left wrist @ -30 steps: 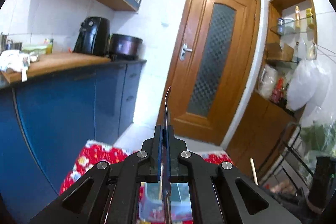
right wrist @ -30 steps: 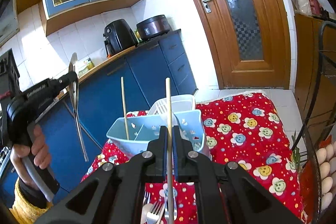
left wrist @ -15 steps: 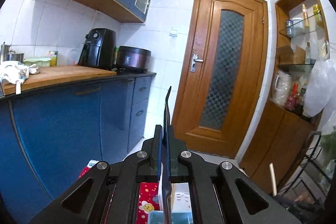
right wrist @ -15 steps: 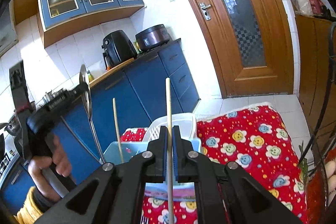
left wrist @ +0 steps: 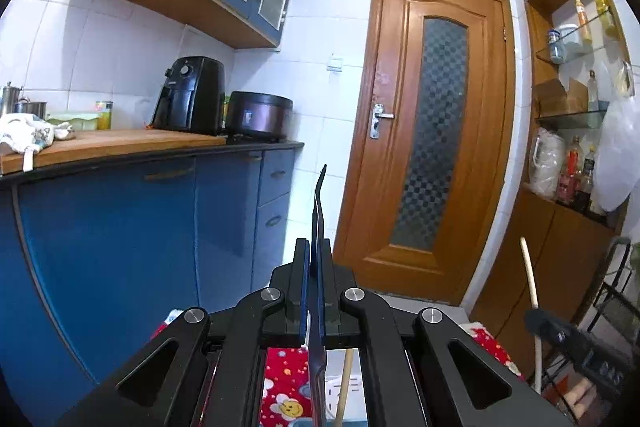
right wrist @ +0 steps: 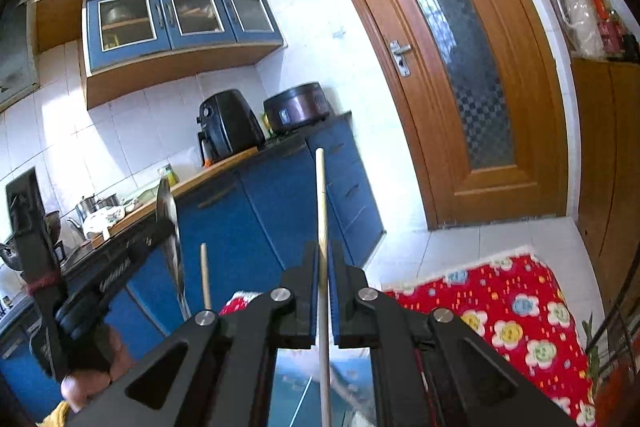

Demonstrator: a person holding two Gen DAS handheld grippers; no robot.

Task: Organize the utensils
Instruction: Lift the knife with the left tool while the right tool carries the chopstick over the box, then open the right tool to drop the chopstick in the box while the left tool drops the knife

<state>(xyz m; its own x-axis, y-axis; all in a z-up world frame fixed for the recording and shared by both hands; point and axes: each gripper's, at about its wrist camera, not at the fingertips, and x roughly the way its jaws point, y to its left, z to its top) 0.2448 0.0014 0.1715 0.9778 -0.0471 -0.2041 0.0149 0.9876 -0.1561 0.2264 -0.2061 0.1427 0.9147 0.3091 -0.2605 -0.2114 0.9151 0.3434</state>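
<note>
**Two grippers, each holding one utensil upright**

The left gripper (left wrist: 316, 259) is clamped on a metal spoon (left wrist: 319, 211), seen edge-on at lower centre. The right gripper (right wrist: 323, 267) pinches a wooden chopstick (right wrist: 320, 195) at frame centre. Another chopstick (right wrist: 205, 275) stands lower left, above a red flowered cloth (right wrist: 516, 307).

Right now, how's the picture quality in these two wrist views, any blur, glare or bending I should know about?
Left wrist view: sharp; fisheye bends the door frame and cabinets; the spoon in the left gripper reads edge-on and dark. Right wrist view: tilted, daylight glares on the wall tiles, and the holder beneath the chopstick in the right gripper is smeared.
</note>
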